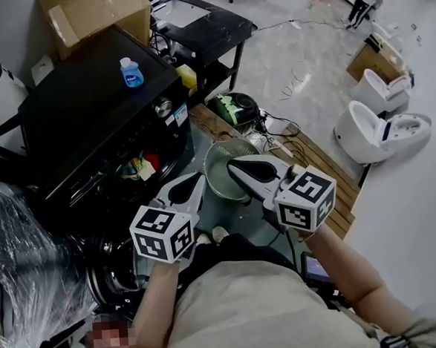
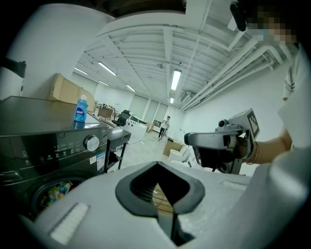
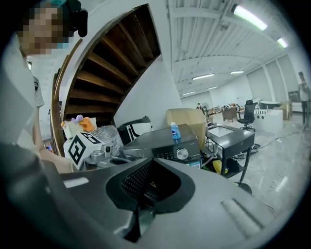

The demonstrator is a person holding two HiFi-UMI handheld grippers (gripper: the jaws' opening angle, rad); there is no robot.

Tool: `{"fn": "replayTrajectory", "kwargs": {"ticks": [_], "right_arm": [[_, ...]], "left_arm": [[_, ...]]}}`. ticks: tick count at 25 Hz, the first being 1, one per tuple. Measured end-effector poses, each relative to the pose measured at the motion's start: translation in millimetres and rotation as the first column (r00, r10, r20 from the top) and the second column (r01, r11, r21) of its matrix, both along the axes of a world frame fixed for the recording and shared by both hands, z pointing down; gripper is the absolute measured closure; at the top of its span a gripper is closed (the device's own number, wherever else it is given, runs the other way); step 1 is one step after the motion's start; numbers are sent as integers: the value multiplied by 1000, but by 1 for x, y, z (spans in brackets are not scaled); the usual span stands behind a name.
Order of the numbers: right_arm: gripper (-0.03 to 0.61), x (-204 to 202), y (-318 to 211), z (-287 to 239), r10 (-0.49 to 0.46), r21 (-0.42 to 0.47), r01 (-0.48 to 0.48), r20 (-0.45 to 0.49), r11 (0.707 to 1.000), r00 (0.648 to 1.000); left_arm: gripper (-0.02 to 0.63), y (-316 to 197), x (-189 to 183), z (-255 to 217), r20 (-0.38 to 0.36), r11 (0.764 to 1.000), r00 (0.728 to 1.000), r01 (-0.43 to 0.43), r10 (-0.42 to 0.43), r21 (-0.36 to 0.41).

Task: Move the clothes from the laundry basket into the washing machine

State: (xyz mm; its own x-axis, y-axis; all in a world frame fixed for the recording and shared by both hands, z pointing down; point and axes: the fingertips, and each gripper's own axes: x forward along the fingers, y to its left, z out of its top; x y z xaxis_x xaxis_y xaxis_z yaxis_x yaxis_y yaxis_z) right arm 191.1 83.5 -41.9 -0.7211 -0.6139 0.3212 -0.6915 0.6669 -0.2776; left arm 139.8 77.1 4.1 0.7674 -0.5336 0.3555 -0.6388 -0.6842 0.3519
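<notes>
Beside the washing machine (image 1: 87, 115), left tool (image 1: 197, 180) and right tool (image 1: 234, 165) are hovering fully closed, gripping nothing. Clothes (image 1: 141, 167) are sitting in its drum. The laundry basket (image 1: 220, 183) is looking empty, so checking it is advisable before reaching again.

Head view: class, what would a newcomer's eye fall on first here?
The left gripper and right gripper, both shut and empty, hang over a round laundry basket at centre. Left of them stands a black washing machine with a blue bottle on top and colourful clothes in its drum.
</notes>
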Motion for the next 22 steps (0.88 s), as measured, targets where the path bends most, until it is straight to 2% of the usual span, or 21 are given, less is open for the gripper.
{"fn": "replayTrajectory", "kwargs": {"ticks": [13, 22], "right_arm": [[551, 0, 26, 17, -68, -65, 64, -53, 996, 996], [551, -12, 31, 15, -96, -81, 96, 3, 992, 995]], "left_arm": [[508, 19, -4, 4, 23, 1000, 1000, 6, -5, -13], [508, 32, -7, 10, 46, 1000, 999, 7, -6, -24]]}}
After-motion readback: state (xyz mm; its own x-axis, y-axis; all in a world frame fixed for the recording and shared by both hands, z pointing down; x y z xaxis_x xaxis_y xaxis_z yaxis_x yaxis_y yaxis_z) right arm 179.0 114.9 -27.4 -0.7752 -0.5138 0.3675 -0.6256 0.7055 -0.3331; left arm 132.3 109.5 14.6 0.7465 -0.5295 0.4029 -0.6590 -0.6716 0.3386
